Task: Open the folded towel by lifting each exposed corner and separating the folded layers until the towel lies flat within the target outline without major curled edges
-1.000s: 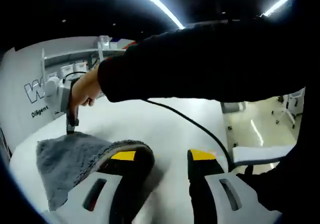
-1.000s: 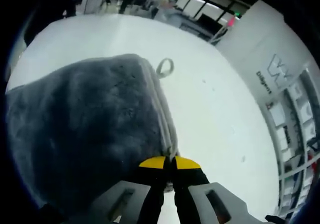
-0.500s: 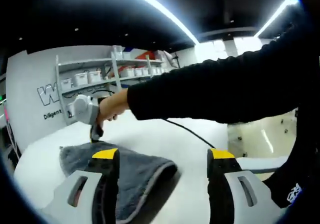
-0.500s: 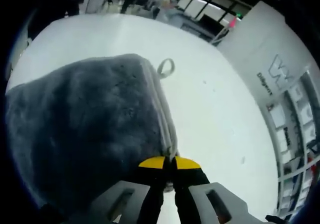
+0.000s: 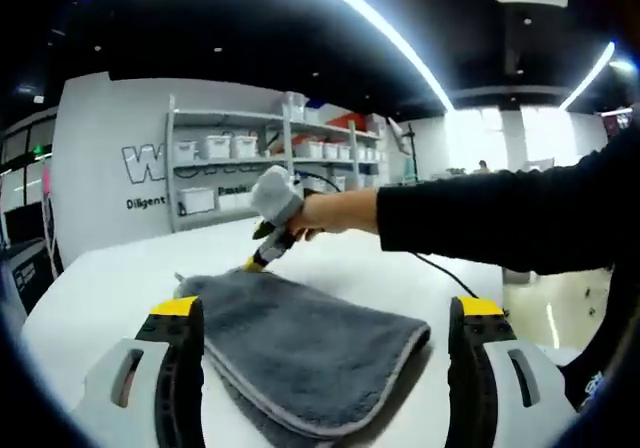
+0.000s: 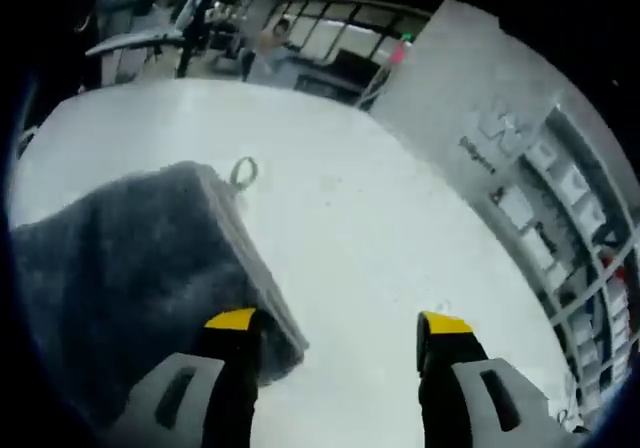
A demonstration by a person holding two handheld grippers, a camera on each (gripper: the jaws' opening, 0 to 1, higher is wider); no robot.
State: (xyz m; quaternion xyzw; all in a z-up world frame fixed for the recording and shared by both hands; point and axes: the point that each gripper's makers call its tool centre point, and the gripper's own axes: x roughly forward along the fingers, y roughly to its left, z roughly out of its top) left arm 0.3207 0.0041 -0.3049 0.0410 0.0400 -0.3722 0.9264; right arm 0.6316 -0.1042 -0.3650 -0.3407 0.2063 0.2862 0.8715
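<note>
Between the left gripper's [image 5: 325, 313] wide-spread jaws, the left gripper view shows the folded grey towel [image 5: 300, 343] lying on the white table [image 5: 110, 278], layers stacked with a pale trimmed edge toward the camera. Beyond it, a hand [image 5: 335, 213] with a dark sleeve [image 5: 500, 218] holds the right gripper [image 5: 258, 258] at the towel's far edge; its jaws cannot be made out there. Behind stand shelves [image 5: 250, 158] against a lettered wall. From the right gripper view, the right gripper [image 6: 338, 320] stands wide open, its left jaw over the towel's [image 6: 120, 278] corner, and a small hanging loop [image 6: 243, 173] lies at the far corner, on bare table [image 6: 380, 238].
</note>
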